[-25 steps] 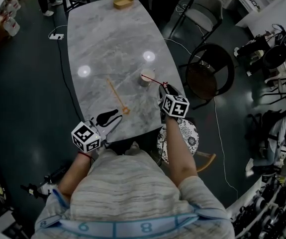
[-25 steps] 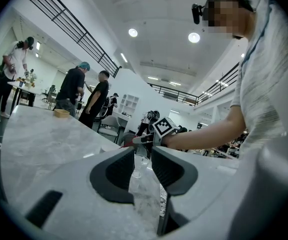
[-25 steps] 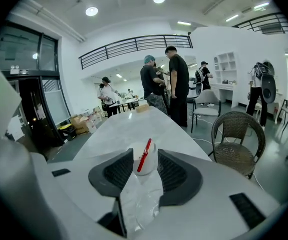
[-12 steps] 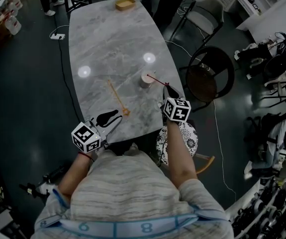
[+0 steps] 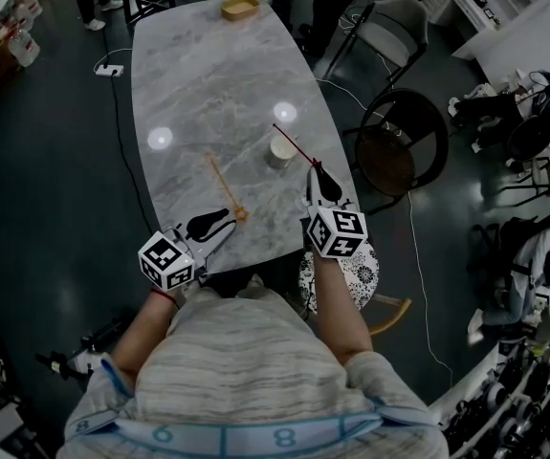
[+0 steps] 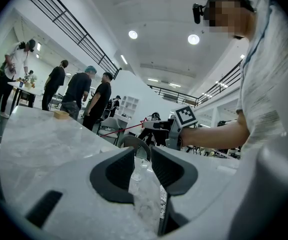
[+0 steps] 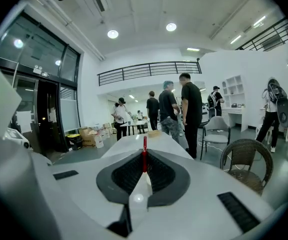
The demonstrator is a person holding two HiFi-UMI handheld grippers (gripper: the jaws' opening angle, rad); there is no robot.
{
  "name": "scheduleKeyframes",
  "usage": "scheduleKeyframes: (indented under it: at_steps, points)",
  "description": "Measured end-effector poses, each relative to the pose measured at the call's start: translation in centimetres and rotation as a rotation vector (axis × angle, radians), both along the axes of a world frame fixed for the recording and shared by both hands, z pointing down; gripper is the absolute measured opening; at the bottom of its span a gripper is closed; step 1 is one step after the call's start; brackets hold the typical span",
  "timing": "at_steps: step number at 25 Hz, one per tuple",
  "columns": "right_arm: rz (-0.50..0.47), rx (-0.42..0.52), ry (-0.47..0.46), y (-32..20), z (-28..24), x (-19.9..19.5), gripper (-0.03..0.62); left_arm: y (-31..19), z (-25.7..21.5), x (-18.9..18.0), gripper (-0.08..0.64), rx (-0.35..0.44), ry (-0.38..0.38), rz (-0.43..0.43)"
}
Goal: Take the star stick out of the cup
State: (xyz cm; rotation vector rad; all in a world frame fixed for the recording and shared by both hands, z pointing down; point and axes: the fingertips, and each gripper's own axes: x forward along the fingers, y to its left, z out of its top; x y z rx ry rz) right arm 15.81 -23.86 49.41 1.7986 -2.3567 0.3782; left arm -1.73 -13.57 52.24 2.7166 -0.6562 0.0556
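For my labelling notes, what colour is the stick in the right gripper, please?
Red; the stick shows best in the right gripper view.

You have two of these: the left hand-held gripper (image 5: 215, 225) and the right hand-held gripper (image 5: 317, 175); one cup (image 5: 280, 149) on the surface (image 5: 208, 75); two sticks, the red star stick (image 5: 298, 150) just right of the cup and a tan stick (image 5: 223, 185) left of it; one tan tray (image 5: 238, 7) far beyond the cup; two chairs right of it, a grey chair (image 5: 396, 27) and a dark chair (image 5: 404, 142).

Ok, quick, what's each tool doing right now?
Left tool: open, holding nothing.
Right tool: just closed, gripping the red star stick.
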Motion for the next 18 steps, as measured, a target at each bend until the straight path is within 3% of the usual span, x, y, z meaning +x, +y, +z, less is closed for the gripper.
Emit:
scheduleKeyframes:
  at_steps: [7,16,18]
  points:
    - [-0.117,-0.055,0.007,0.8,4.3,-5.8,0.02,0.6,0.1,-0.5,0.1,0.006,-0.002,-0.004]
    - [-0.195,-0.114,0.02,-0.5,7.9,-8.6,0.021,1.2,0.2,-1.6,0.1,0.004,-0.007,-0.029]
    - [-0.236,-0.137,0.021,-0.1,8.6,-9.3,0.152,1.3,0.2,-1.8,0.1,0.005,-0.006,-0.033]
